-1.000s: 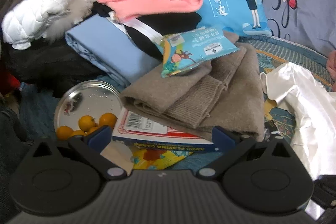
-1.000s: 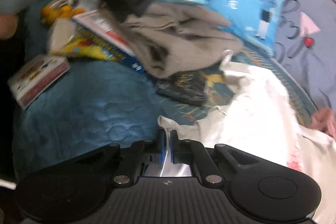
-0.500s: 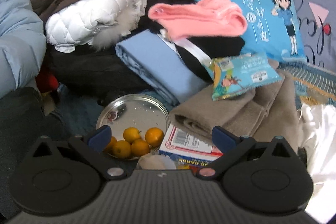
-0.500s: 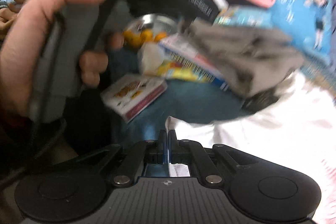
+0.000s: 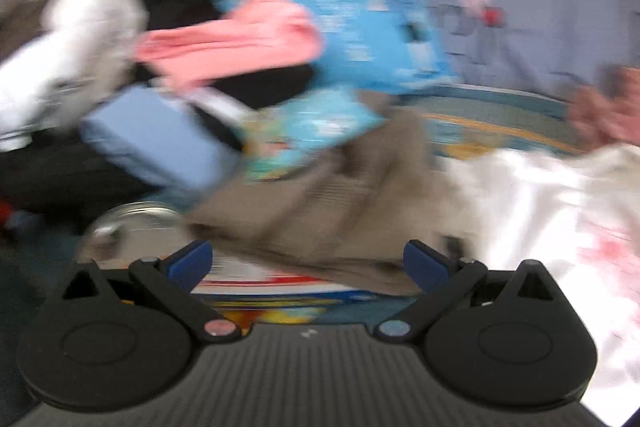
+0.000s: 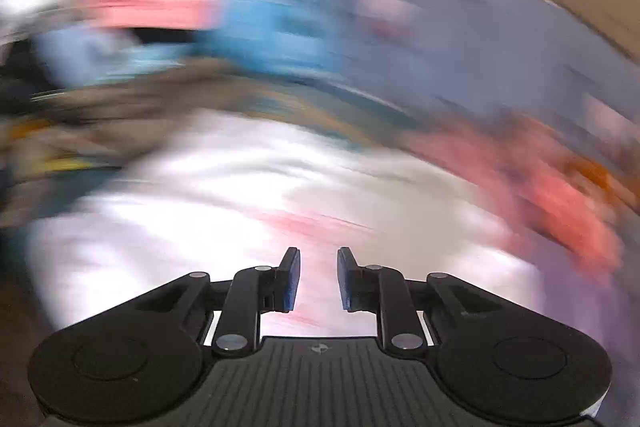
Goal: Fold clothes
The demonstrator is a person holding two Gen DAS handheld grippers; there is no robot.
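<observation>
Just beyond the parted right gripper (image 6: 318, 277), white garment (image 6: 224, 195), unheld.

packet (image 5: 308, 131) on sweater (image 5: 320, 211) | sweater on box (image 5: 276, 291) | garment (image 5: 540, 211) right of sweater

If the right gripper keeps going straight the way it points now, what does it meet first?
Most likely the white garment, which fills the view just ahead of the right gripper. Its fingers have just been opening, with nothing between them. The frame is badly blurred, so depth is unclear.

White garment (image 6: 208, 195) with pink print lies spread, crumpled.
</observation>
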